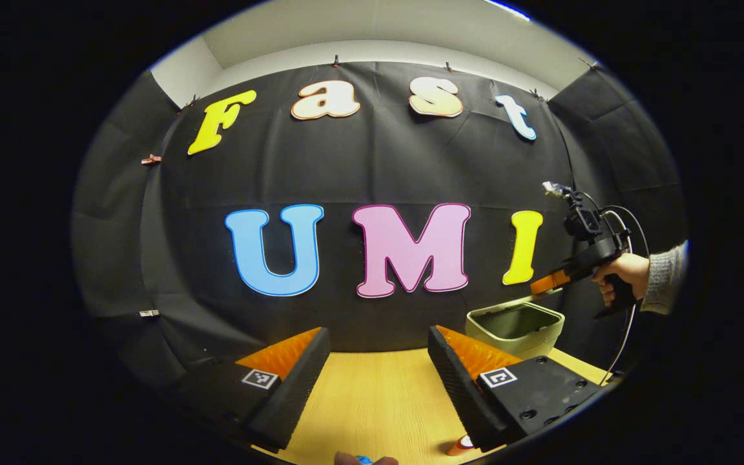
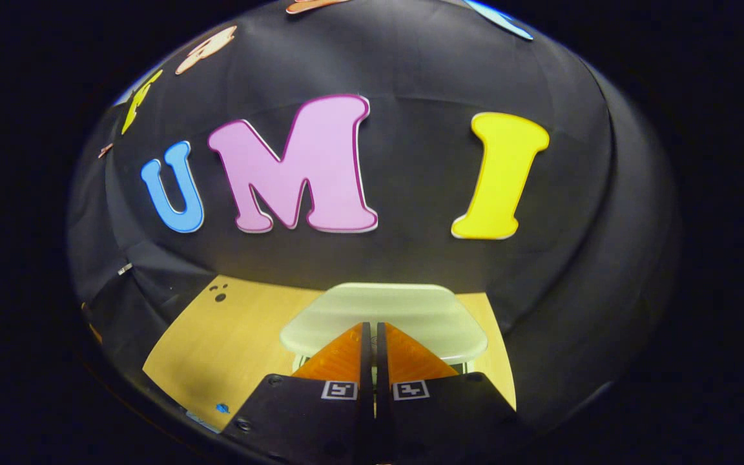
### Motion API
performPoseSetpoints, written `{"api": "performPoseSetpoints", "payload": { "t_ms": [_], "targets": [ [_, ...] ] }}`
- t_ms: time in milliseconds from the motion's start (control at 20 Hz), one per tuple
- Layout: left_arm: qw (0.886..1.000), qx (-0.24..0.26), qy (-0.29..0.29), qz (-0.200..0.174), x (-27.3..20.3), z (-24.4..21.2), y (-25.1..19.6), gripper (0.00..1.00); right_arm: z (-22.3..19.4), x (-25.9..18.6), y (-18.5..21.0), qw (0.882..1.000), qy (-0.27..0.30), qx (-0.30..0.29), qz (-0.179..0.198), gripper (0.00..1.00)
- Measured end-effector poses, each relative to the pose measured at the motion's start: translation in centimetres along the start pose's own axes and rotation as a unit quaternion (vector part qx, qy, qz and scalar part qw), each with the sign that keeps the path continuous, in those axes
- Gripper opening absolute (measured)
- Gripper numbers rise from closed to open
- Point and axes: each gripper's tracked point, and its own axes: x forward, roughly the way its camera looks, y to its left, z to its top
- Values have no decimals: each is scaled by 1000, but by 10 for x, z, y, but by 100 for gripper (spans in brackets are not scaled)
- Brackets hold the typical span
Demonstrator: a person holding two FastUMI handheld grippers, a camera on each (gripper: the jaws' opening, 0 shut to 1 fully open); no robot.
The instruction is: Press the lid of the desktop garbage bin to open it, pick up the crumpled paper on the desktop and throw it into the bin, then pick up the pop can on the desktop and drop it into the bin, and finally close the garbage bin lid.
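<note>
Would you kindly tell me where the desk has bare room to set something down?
Bare wood lies between the left tongs, back to the cloth wall. Another free patch sits left of the bin by the desk's corner. It is crowded at the bin, where the right tongs hover.

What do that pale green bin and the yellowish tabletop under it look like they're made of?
The pale green rectangular garbage bin looks like moulded plastic with a matte finish: smooth walls, rounded corners, soft sheen on its lid. The light yellowish tabletop looks like wood or wood-look laminate, judging by faint grain lines; which one I cannot tell.
</note>
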Motion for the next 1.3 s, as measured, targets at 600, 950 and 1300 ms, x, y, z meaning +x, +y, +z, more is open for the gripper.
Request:
{"api": "performPoseSetpoints", "payload": {
  "t_ms": [600, 950, 1300],
  "targets": [
    [1000, 1, -4, -3, -2, 2, 2, 97, 70, -68, 17, 981, -193, -29, -14, 5],
    [1000, -7, 9, -12, -2, -6, -1, 97, 70, -101, 51, 973, -227, -42, 19, 10],
    [998, -18, 47, -30, 2, -34, -4, 98, 44, -134, 83, 977, -200, -33, 62, 67]
  ]
}}
